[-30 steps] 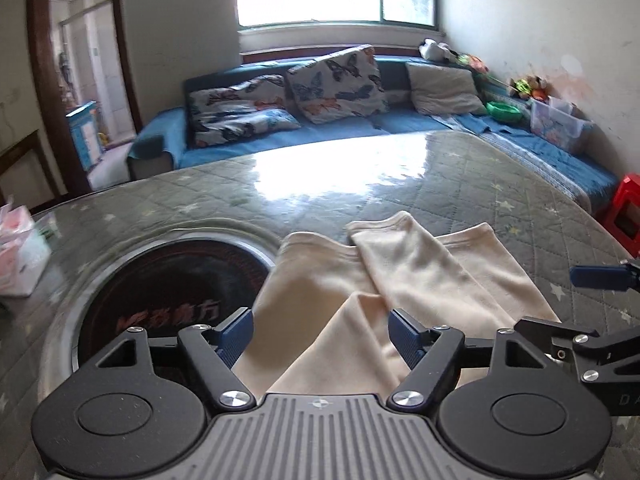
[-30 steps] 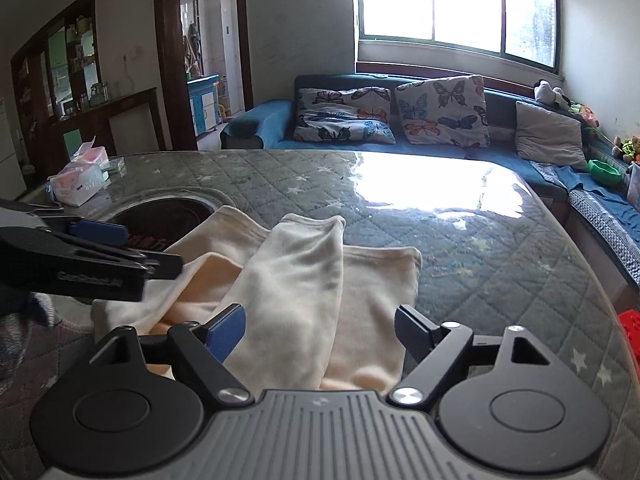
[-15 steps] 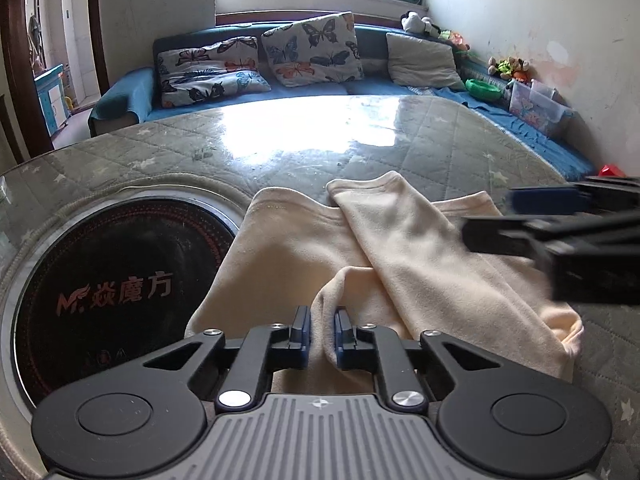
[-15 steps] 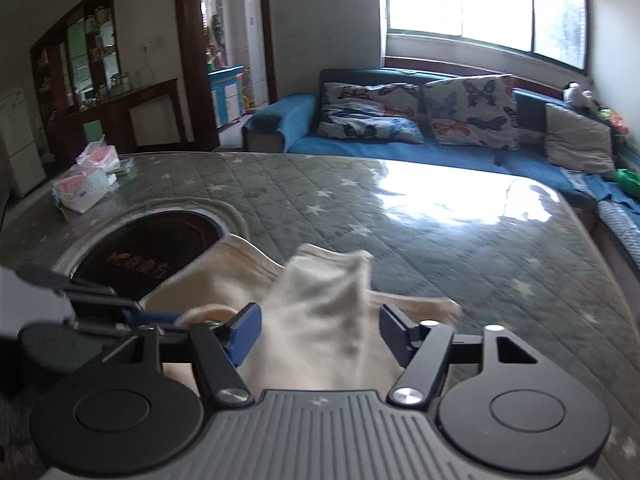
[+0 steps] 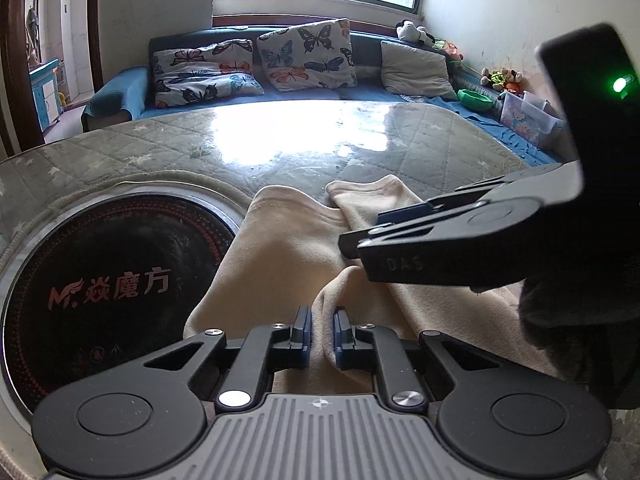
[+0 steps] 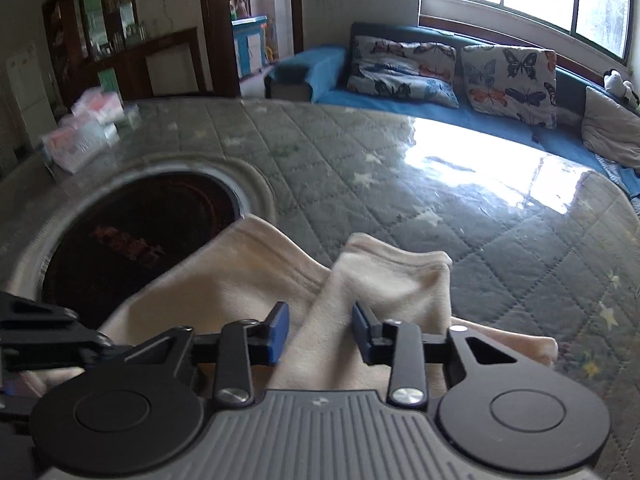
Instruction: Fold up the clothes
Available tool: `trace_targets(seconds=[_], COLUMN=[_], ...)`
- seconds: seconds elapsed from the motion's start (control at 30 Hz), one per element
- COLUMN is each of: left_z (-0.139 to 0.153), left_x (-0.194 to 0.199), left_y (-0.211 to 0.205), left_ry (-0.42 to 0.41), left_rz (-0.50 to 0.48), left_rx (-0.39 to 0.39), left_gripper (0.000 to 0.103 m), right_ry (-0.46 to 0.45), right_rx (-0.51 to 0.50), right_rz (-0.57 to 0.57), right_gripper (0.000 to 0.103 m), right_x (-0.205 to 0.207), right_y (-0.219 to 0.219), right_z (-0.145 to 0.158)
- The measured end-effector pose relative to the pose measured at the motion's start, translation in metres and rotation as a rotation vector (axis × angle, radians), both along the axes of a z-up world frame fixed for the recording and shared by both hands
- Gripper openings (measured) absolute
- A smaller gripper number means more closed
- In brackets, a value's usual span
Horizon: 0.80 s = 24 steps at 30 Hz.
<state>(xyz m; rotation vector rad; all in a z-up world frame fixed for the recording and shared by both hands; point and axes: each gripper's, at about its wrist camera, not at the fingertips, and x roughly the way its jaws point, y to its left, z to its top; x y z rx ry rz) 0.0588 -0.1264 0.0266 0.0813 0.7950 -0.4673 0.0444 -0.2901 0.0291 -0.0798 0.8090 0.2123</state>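
A cream garment (image 5: 288,252) lies partly folded on the quilted table, with a sleeve laid across its body. It also shows in the right wrist view (image 6: 248,280). My left gripper (image 5: 321,338) is shut on a raised fold at the garment's near edge. My right gripper (image 6: 319,332) is half open, its jaws on either side of the sleeve (image 6: 384,288), not pinching it. In the left wrist view the right gripper (image 5: 360,240) reaches in from the right, just above the cloth.
A round black cooktop (image 5: 100,280) with red lettering is set into the table (image 5: 280,148) left of the garment. Tissue packs (image 6: 88,128) lie at the table's far left. A blue sofa (image 5: 248,92) with butterfly cushions stands behind the table.
My left gripper closed on the garment's near fold and stays shut. My right gripper moved left over the garment and its jaws narrowed around the sleeve.
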Motion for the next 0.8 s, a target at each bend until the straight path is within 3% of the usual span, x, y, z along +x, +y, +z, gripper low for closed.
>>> trace_targets(seconds=[0.07,0.13,0.2,0.23,0.3,0.37,0.43,0.5,0.8], left_z=[0.0,0.0,0.001,0.001,0.001,0.0,0.0,0.003,0.039], left_x=[0.001,0.002,0.004,0.004,0.006,0.006,0.004,0.001,-0.038], left_y=[-0.001,-0.003,-0.004,-0.005,-0.006,-0.008,-0.009,-0.007,0.021], left_ry=[0.0,0.0,0.0,0.0,0.0,-0.001,-0.009,-0.021,-0.136], left_rz=[0.0,0.0,0.0,0.0,-0.001,-0.011,-0.024,-0.022,0.037], left_rx=[0.002,0.004,0.006,0.007,0.009,0.01,0.009,0.005,-0.042], left_gripper=[0.016,0.018,0.031,0.039,0.04,0.037,0.019,0.011,0.008], right_ry=[-0.005,-0.005,-0.013,-0.018,-0.03,-0.054,-0.074,-0.097,-0.203], right_rx=[-0.026,-0.041,-0.038,-0.038,-0.044,-0.053,-0.048,-0.041,-0.023], right_rz=[0.007,0.001,-0.003,-0.005,-0.008,-0.018,-0.036,-0.061,-0.203], right_gripper=[0.026,0.013,0.005,0.004,0.003,0.003,0.002,0.002,0.002], right_x=[0.0,-0.001,-0.003,-0.006,-0.01,-0.018,-0.027,-0.038,-0.112], right_y=[0.002,0.002,-0.002,-0.003,-0.006,-0.012,-0.019,-0.031,-0.092], right_z=[-0.001,-0.001,0.001,0.003,0.005,0.012,0.018,0.025,0.059])
